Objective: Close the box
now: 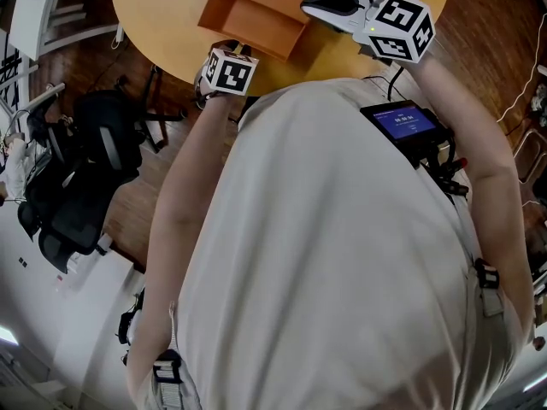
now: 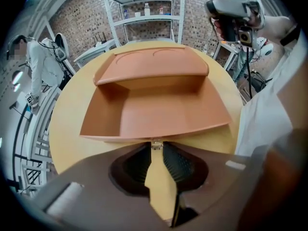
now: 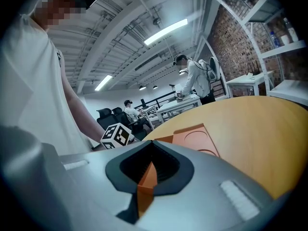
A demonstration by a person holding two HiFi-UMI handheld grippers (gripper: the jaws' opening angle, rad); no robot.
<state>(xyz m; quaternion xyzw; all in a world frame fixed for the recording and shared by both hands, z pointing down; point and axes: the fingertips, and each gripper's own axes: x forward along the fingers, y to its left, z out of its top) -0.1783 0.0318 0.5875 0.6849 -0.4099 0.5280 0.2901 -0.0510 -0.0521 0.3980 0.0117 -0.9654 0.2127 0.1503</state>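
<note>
An orange cardboard box (image 1: 256, 15) lies open on a round yellow table (image 1: 162, 15). In the left gripper view the box (image 2: 159, 109) has its lid raised at the back and its front flap reaches toward me. My left gripper (image 2: 155, 146) is level with that flap's near edge, and its jaws stand slightly apart with the table showing through the gap. In the head view the left gripper (image 1: 232, 54) sits at the box's near left corner. My right gripper (image 1: 329, 5) hovers over the box's right side, its tips together and holding nothing. Past the right gripper (image 3: 152, 150), the box lid (image 3: 192, 138) shows.
Black office chairs (image 1: 85, 169) stand on the floor left of the table. A white shelf rack (image 2: 144, 8) and a brick wall lie beyond the table. A person in white (image 2: 41, 61) stands at the left. A small screen device (image 1: 402, 122) hangs on my chest.
</note>
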